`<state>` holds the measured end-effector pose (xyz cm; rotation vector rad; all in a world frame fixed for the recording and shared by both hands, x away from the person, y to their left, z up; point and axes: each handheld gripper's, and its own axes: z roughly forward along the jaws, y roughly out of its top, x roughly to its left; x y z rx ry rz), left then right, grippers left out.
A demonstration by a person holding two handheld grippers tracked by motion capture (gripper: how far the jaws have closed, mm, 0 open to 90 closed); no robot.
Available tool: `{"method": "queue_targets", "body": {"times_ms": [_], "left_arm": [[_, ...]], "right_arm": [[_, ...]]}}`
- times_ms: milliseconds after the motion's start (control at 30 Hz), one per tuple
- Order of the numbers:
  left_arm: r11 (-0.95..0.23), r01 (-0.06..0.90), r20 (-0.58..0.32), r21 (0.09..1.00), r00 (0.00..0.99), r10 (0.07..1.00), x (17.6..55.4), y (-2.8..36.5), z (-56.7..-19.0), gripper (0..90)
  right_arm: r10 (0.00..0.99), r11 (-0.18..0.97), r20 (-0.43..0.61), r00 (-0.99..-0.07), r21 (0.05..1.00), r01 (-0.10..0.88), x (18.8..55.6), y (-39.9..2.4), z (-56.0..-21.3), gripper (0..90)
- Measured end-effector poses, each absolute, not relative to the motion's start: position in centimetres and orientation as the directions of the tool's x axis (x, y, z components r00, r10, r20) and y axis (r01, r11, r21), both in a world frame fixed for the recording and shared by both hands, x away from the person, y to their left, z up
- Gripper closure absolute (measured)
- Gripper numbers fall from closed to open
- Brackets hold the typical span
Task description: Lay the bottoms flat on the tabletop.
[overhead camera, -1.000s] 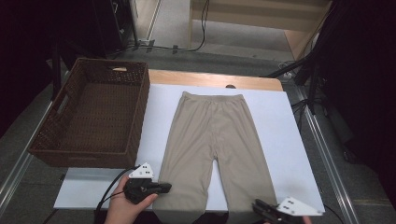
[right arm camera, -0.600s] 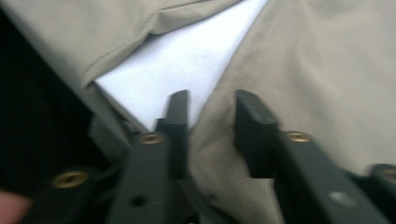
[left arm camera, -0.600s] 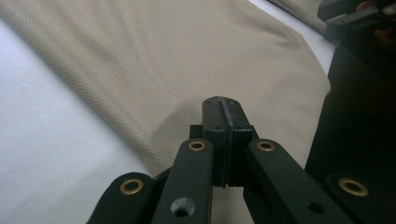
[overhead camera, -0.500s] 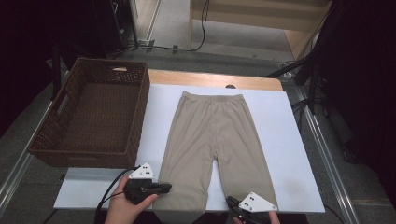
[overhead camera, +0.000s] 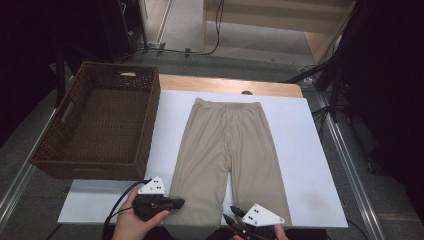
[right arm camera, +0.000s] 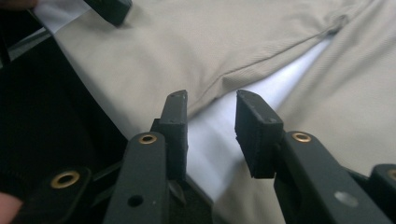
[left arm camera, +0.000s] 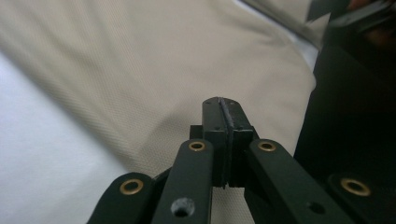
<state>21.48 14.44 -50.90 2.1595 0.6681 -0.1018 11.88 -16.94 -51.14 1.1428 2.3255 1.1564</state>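
High view: beige trousers (overhead camera: 227,155) lie flat.

Black fingers (right arm camera: 259,130) w/ brass rivets; white triangular plates; black cable.

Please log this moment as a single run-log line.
left hand-held gripper: shut, at trousers left leg hem | right hand-held gripper: open, jaws just opening, over gap between legs | basket: beside trousers

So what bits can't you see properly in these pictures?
- High view: the trousers' leg ends, cut off by the bottom edge.
- High view: the right gripper tips, dark and tiny.
- Left gripper view: whether the shut left gripper pinches cloth; its own jaws hide that.
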Motion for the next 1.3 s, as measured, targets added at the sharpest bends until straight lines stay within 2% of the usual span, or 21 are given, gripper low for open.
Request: {"method": "queue_targets", "body": {"times_ms": [100, 233, 367, 433, 500, 767, 900, 1000, 1233, 1300], "left_arm": [[-0.462, 0.504, -0.279, 0.730, 0.837, 0.471, 21.5, 15.6, -50.4, 82.0], [-0.437, 0.533, -0.298, 0.724, 0.814, 0.499, 21.8, 16.8, -50.5, 82.6], [-0.466, 0.530, -0.295, 0.709, 0.822, 0.487, 21.7, 16.4, -50.8, 86.4], [-0.489, 0.527, -0.287, 0.695, 0.827, 0.483, 21.6, 16.1, -51.0, 87.6], [-0.502, 0.527, -0.281, 0.686, 0.828, 0.486, 21.6, 15.9, -51.1, 89.4], [-0.508, 0.528, -0.280, 0.681, 0.829, 0.485, 21.5, 15.8, -51.1, 89.8], [-0.507, 0.531, -0.291, 0.679, 0.829, 0.478, 21.7, 15.9, -51.1, 89.8], [-0.510, 0.526, -0.284, 0.681, 0.831, 0.478, 21.7, 15.8, -50.9, 86.6], [-0.437, 0.476, -0.234, 0.763, 0.834, 0.499, 21.3, 14.5, -48.5, 54.3], [-0.438, 0.453, -0.212, 0.777, 0.842, 0.496, 21.4, 13.7, -47.7, 44.8]], "right_arm": [[0.773, 0.331, 0.110, -0.625, 0.771, 0.544, 12.8, -16.5, -51.5, 58.0], [0.773, 0.337, 0.115, -0.624, 0.759, 0.557, 13.8, -15.9, -51.8, 58.5], [0.756, 0.358, 0.127, -0.642, 0.742, 0.568, 14.4, -15.5, -52.3, 71.2], [0.758, 0.370, 0.109, -0.643, 0.739, 0.562, 14.3, -15.6, -52.3, 81.8], [0.758, 0.379, 0.103, -0.644, 0.733, 0.565, 14.3, -15.8, -52.2, 88.0], [0.754, 0.402, 0.088, -0.651, 0.721, 0.564, 13.4, -17.2, -52.1, 88.4], [0.754, 0.375, 0.108, -0.648, 0.739, 0.560, 13.1, -18.1, -52.0, 88.1], [0.737, 0.364, 0.121, -0.665, 0.759, 0.541, 13.1, -18.3, -51.8, 74.5], [0.731, 0.350, 0.117, -0.672, 0.781, 0.517, 13.0, -18.3, -51.1, 42.1], [0.730, 0.343, 0.121, -0.673, 0.787, 0.513, 12.9, -18.4, -50.6, 36.8]]}}
